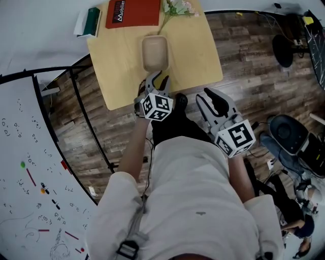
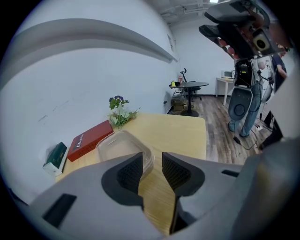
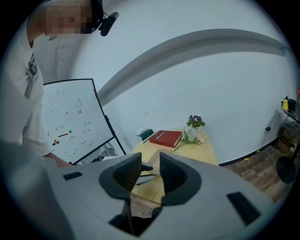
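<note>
A clear plastic container [image 1: 155,52] lies empty in the middle of a light wooden table [image 1: 203,56]. My left gripper [image 1: 158,81] hovers over the table's near edge, just short of the container, jaws slightly apart and holding nothing. In the left gripper view the container [image 2: 123,146] sits right ahead of the left gripper [image 2: 152,171], partly behind the left pad. My right gripper [image 1: 212,101] is off the table, over the wood floor by the near right corner, open and empty. The right gripper view has that gripper [image 3: 150,172] aimed at the table from a distance.
A red book [image 1: 133,12], a green and white box [image 1: 90,21] and a small bunch of flowers [image 1: 177,7] lie along the table's far edge by the white wall. A whiteboard [image 1: 30,177] on a black frame stands left. An office chair [image 1: 287,132] and cables are right.
</note>
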`<act>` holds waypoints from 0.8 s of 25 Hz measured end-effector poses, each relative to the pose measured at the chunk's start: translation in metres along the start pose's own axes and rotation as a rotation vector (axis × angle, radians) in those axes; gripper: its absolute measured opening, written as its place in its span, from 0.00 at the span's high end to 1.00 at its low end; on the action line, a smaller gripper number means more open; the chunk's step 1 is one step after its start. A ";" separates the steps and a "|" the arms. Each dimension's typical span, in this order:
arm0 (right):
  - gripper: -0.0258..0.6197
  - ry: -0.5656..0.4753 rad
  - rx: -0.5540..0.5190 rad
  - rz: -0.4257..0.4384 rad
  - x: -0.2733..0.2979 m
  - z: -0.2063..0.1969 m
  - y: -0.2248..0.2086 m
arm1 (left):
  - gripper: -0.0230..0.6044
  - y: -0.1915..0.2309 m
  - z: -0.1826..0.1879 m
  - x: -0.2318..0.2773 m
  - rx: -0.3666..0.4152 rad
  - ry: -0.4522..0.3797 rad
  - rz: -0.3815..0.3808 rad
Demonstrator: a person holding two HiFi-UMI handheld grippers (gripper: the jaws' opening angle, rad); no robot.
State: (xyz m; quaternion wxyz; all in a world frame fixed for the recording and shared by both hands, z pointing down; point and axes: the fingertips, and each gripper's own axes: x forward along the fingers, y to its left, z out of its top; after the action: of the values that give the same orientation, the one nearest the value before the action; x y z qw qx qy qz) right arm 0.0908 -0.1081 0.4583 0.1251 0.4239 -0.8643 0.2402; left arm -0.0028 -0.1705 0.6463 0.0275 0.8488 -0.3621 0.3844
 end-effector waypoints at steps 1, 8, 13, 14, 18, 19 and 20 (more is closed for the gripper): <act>0.79 0.002 0.001 -0.002 0.000 -0.001 -0.001 | 0.76 0.000 -0.001 0.002 0.027 0.010 0.011; 0.79 0.019 0.017 -0.013 -0.002 -0.008 -0.004 | 0.77 0.001 -0.006 0.012 0.293 0.073 0.088; 0.79 0.025 0.019 -0.014 -0.001 -0.010 -0.003 | 0.77 -0.001 -0.010 0.019 0.412 0.100 0.117; 0.79 0.026 0.019 -0.014 -0.001 -0.010 -0.003 | 0.77 -0.001 -0.011 0.020 0.424 0.105 0.123; 0.79 0.023 0.021 -0.023 -0.003 -0.009 -0.004 | 0.78 -0.002 -0.016 0.022 0.466 0.111 0.130; 0.79 0.023 0.022 -0.026 -0.003 -0.010 -0.004 | 0.78 -0.002 -0.017 0.023 0.479 0.112 0.132; 0.79 0.025 0.023 -0.029 -0.003 -0.010 -0.005 | 0.78 -0.002 -0.018 0.024 0.491 0.113 0.136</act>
State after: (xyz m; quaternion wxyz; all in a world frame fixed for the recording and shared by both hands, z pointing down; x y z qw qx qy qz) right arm 0.0971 -0.1034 0.4670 0.1343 0.4349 -0.8536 0.2535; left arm -0.0021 -0.1770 0.6754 -0.1853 0.7808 -0.3121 0.5085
